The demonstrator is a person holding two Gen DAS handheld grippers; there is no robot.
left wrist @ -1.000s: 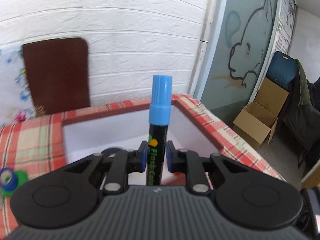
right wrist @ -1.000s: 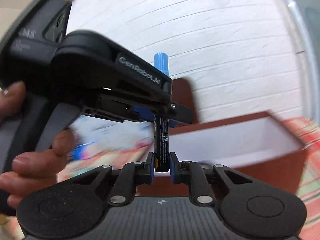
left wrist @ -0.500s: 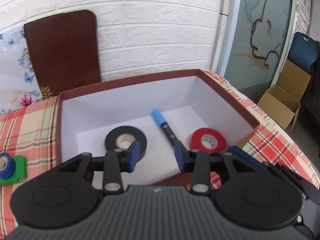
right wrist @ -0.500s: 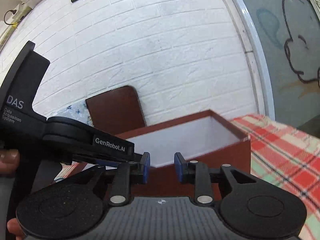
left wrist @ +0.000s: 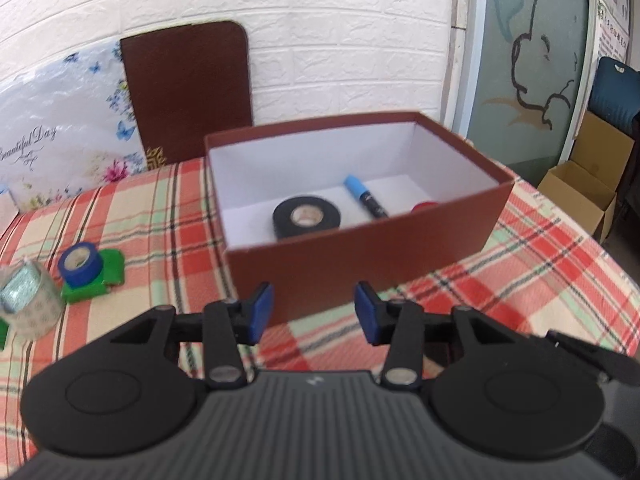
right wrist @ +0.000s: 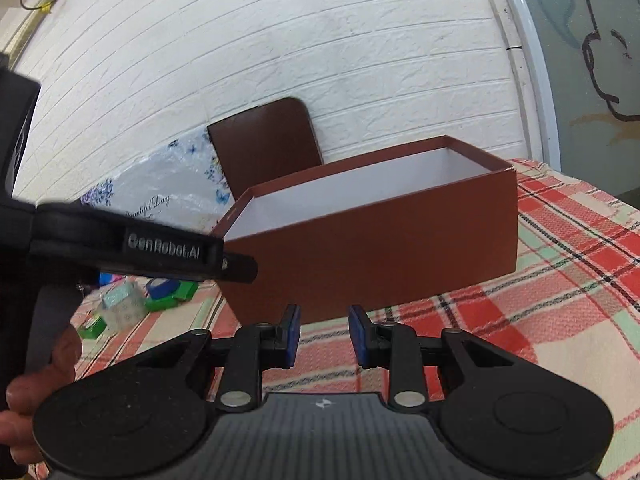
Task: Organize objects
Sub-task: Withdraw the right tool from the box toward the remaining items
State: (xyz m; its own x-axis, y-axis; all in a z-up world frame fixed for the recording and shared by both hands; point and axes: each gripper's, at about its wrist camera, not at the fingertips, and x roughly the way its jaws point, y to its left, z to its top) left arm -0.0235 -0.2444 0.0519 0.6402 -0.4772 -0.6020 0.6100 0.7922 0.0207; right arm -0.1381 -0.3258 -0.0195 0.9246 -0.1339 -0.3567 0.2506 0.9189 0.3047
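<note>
Marker (left wrist: 366, 201) lies in our box (left wrist: 360, 252) beside black tape (left wrist: 307, 222), so our left hand-held gripper (left wrist: 315, 312), empty, is opening, while the right hand-held gripper (right wrist: 323, 334) stands slightly apart, empty.

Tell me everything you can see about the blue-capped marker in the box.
The marker has a light blue cap and a black barrel with small print too blurred to read; it looks like plastic. It lies flat on the white floor of the open brown box, cap pointing toward the back wall, barrel angled toward the front right. It sits between the black tape roll and a red roll, touching neither as far as shows. The box's front wall hides its lower end.
</note>
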